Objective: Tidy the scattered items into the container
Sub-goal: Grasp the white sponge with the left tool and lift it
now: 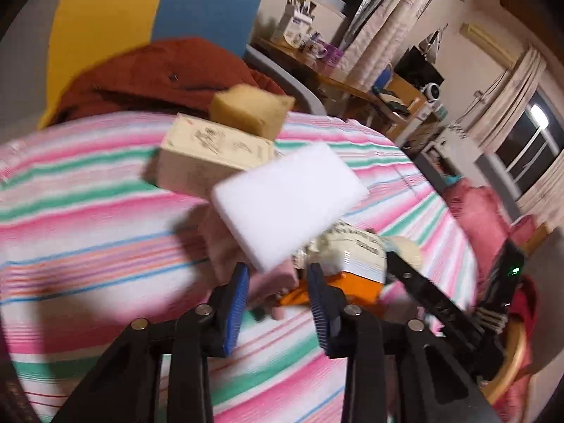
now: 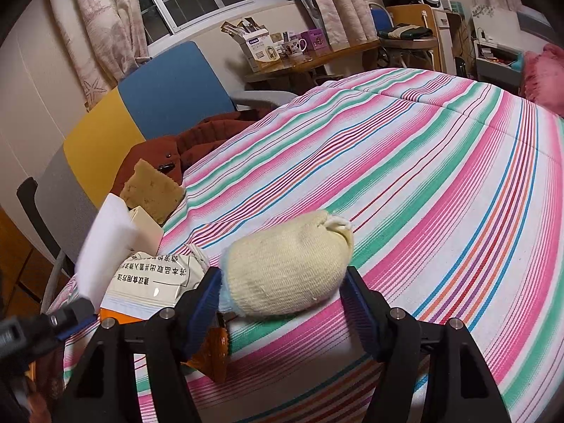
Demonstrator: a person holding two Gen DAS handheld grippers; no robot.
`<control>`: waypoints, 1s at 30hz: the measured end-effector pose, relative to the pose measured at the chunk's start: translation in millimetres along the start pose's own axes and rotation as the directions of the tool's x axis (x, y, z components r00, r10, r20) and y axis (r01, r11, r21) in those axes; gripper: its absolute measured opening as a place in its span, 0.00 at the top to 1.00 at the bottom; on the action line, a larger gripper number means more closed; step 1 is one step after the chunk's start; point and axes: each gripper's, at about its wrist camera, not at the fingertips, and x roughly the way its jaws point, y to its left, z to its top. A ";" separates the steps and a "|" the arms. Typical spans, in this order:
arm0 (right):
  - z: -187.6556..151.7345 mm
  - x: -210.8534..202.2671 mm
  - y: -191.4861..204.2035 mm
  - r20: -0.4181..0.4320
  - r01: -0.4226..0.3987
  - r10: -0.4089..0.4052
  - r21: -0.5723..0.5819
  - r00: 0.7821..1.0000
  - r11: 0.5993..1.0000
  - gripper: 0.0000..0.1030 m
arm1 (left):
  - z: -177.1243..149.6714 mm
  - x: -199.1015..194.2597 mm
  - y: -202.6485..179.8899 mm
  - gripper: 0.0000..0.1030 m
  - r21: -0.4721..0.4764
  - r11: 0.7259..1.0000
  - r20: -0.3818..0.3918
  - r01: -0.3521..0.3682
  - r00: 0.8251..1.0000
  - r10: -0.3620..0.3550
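A white foam block stands tilted in front of a cream box and a yellow sponge on the striped bed. The block's lower corner sits at the tips of my left gripper, against the left pad. The right pad stands clear of it, so the jaws are open. A printed white-and-orange packet lies between the two grippers. My right gripper is shut on a cream knit bundle, with a pad touching each side. The left gripper's tip shows under the foam block.
The pink, green and white striped bedcover spreads wide to the right. A rust-red jacket lies by the blue and yellow headboard. A wooden desk with boxes and mugs stands behind. A pink cushion sits at the bed's right.
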 end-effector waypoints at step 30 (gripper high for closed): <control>-0.6 -1.0 -0.9 0.000 -0.002 0.002 0.001 1.000 1.000 0.32 | 32.9 14.8 -31.3 0.16 0.526 0.850 0.005 0.010 1.000 -0.015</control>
